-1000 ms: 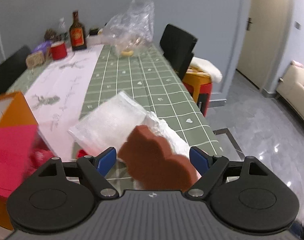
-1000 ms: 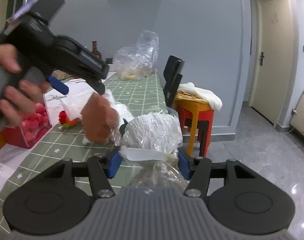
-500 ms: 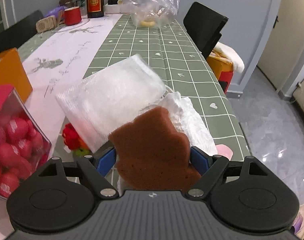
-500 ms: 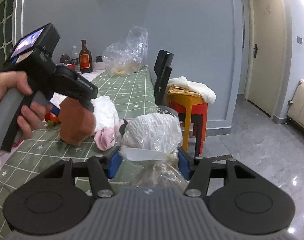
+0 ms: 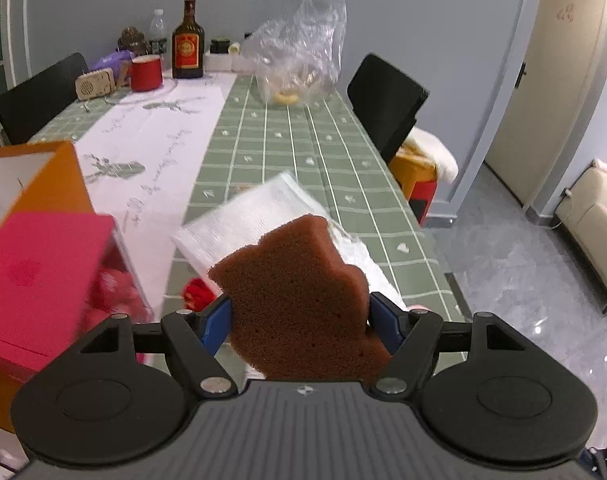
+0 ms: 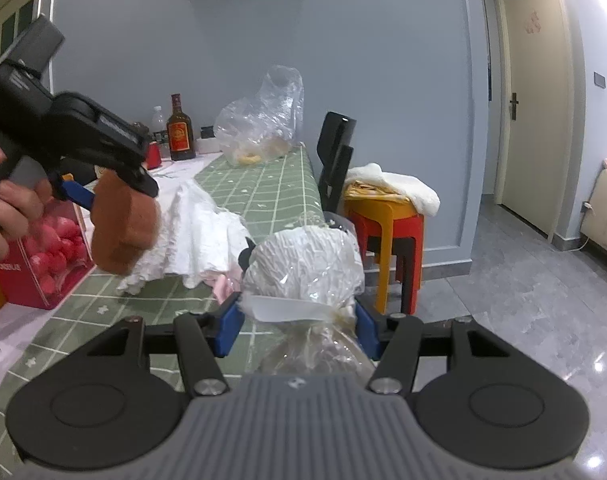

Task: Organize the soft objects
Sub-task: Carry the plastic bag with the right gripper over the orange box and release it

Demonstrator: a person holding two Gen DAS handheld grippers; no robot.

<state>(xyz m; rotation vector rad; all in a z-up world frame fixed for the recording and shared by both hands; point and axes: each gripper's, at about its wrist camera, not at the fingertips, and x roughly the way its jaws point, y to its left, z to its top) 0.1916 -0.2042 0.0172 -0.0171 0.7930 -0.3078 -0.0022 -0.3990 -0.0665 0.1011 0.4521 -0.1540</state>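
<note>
Two grippers are loaded. The left gripper point(image 5: 299, 322) has its blue pads pressed against both sides of a brown sponge point(image 5: 299, 300); the right gripper point(image 6: 297, 330) is closed on the neck of a clear plastic bag point(image 6: 303, 264) holding a white crinkled soft mass.

Containers: a red box point(image 6: 43, 256) with a clear side stands on the green checked table point(image 5: 335, 168) and holds pink-red rounded items. An orange box point(image 5: 43, 176) stands just beside it. At the far end, a large clear bag point(image 5: 299, 52) holds a yellowish ring-shaped item.

Task item appearance: the sponge is porous, thick, with a lobed, stepped outline. It is held in the air above the near end of the table, over a white cloth point(image 6: 191, 232).

View differences: the right wrist view shows the left gripper point(image 6: 103, 196) from the side, the person's left hand point(image 6: 7, 208) on its handle, and a pink item point(image 6: 225, 284) at the table edge. The left wrist view alone shows a clear flat packet point(image 5: 255, 216) behind the sponge and the box's red lid point(image 5: 35, 276). Motion blur affects the box in that view.
</note>
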